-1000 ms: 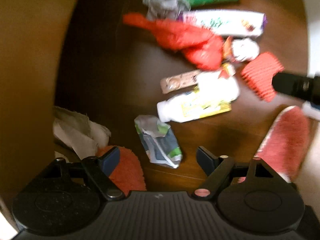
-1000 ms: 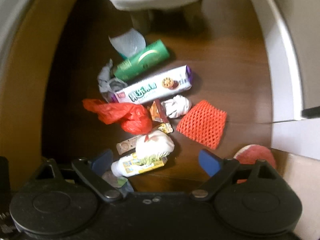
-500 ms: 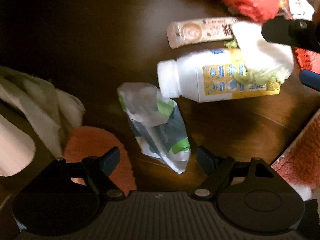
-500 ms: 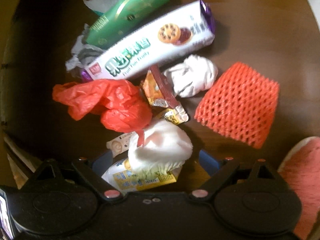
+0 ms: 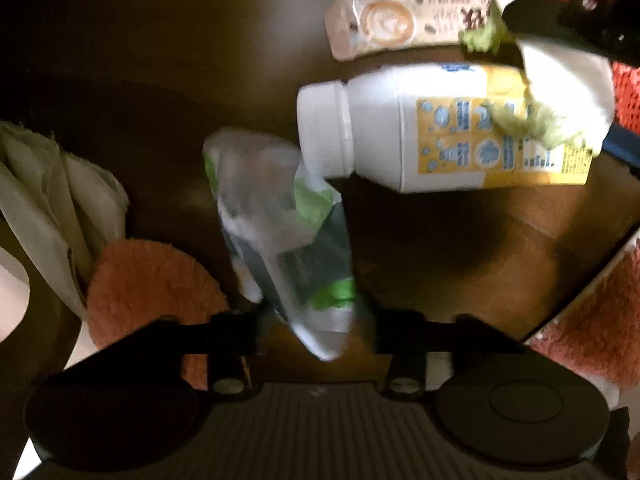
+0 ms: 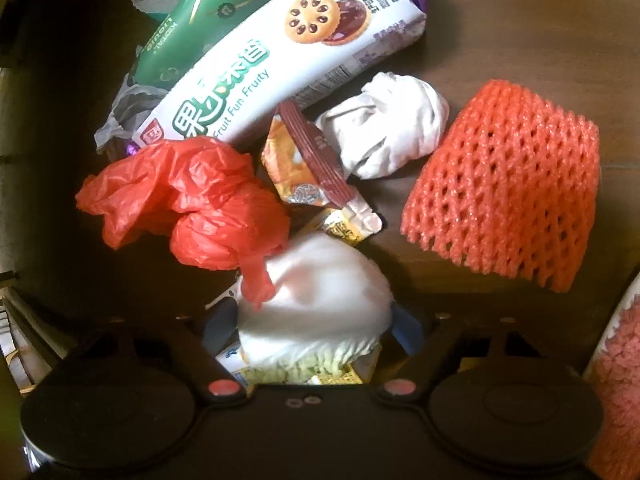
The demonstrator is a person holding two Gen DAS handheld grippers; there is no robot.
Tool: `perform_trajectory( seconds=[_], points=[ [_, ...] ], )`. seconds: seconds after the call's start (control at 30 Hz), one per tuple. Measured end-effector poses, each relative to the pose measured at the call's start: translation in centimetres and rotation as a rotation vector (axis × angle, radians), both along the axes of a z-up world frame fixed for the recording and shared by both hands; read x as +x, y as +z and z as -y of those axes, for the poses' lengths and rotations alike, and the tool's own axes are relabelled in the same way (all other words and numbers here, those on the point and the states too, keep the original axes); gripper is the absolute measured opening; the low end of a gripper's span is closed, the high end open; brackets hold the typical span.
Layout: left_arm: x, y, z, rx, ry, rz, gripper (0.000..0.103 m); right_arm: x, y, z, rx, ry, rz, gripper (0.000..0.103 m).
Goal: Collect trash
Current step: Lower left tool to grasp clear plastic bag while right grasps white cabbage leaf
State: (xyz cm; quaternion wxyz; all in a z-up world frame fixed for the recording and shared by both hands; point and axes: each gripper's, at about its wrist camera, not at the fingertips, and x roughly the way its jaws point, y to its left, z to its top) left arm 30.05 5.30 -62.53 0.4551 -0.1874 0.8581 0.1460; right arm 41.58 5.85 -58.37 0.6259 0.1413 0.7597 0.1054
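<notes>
floor [image 6: 520,20]: dark brown wood, all the trash is lying straight on it. Right wrist view gets the whole pile, left wrist view only the near end of it.
biscuit pack [image 6: 280,60]: long white one, diagonal at the far end of the pile, only the right view shows it. A green pack [image 6: 192,24] is tucked just behind it.
foam net [image 6: 508,200]: orange fruit sleeve, off to the right of the pile on its own. In the left view it's just an orange sliver at the edge.
red bag [image 6: 188,196]: crumpled plastic, one tail draped onto the white wad.
bottle [image 5: 440,128]: white with a yellow label, lying on its side, cap pointing left. Left view shows it whole, the right view only catches a bit of label under the wad.
white wad [image 6: 320,300]: white bundle with greenish bits, resting on top of the bottle.
crumpled wrapper [image 5: 288,236]: clear and green, only in the left view, touching the bottle cap.
coffee sachet [image 5: 404,20]: beige stick just beyond the bottle.
left gripper [image 5: 316,336]: fingers closing, the wrapper's tail sits between them. Too dark and blurry to say they're pressing on it.
right gripper [image 6: 316,328]: fingers closing either side of the white wad, can't tell if they're touching it.
</notes>
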Motion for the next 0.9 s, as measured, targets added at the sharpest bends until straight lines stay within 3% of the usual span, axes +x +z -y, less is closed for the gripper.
perform_trajectory(
  seconds=[0.13, 0.43, 0.6, 0.7, 0.9],
  points=[
    [0.2, 0.3, 0.5, 0.007, -0.032, 0.01, 0.01, 0.2, 0.7, -0.2, -0.013, 0.042, 0.021, 0.074],
    [1.8, 2.8, 1.6, 0.075, -0.104, 0.035, 0.004, 0.6, 3.8, 0.0, -0.023, 0.124, 0.045, 0.067],
    [3.2, 6.0, 1.8, 0.079, -0.093, 0.082, 0.003, 0.2, 8.5, -0.2, -0.04, 0.207, 0.11, 0.065],
    [3.8, 9.4, 1.2, 0.062, -0.066, 0.124, 0.003, 0.2, 11.8, -0.3, -0.057, 0.246, 0.174, 0.064],
    [4.6, 15.5, 0.9, 0.039, -0.048, 0.27, 0.003, 0.2, 19.4, 1.6, -0.065, 0.208, 0.283, 0.064]
  ],
)
